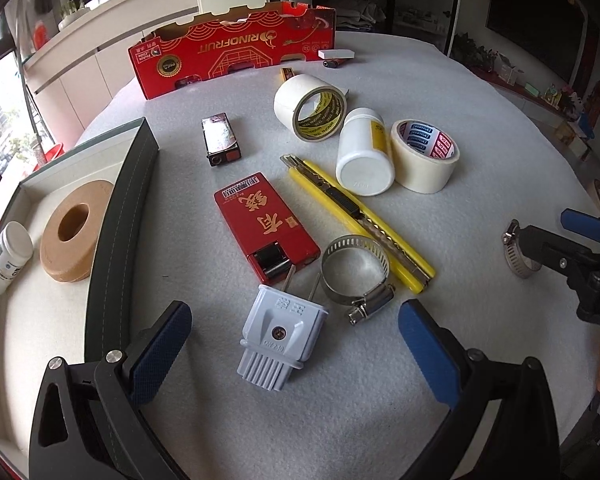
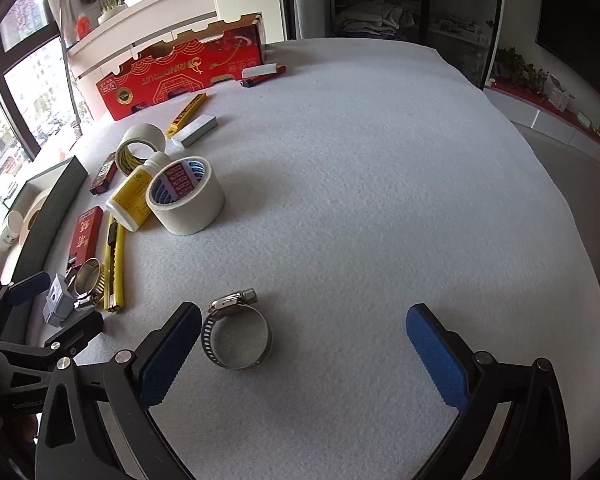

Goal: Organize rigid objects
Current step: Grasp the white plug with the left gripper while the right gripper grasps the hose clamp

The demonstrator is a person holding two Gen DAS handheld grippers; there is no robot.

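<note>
Felt-covered worktop (image 2: 380, 160) with rigid objects; both hand-held grippers spread wide, holding nothing.
Open box (image 1: 112, 216) holds a tan foam ring (image 1: 74, 232) and a white bottle (image 1: 6, 258). Left hand-held gripper (image 1: 296, 344) flanks a grey plastic plug (image 1: 278, 336); right hand-held gripper (image 2: 304, 354) flanks a ribbed steel hose clamp (image 2: 236, 334), half hidden in the left view.

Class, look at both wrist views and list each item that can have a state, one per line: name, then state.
Left gripper: open, holding nothing.
Right gripper: open, holding nothing.
Tray: open, wooden ring and small bottle inside.
White bottle: on its side, cap on.
Utility knife: blade not extended.
Plug: unplugged, lying flat.
Hose clamp: closed loop, beside right gripper's left finger.
</note>
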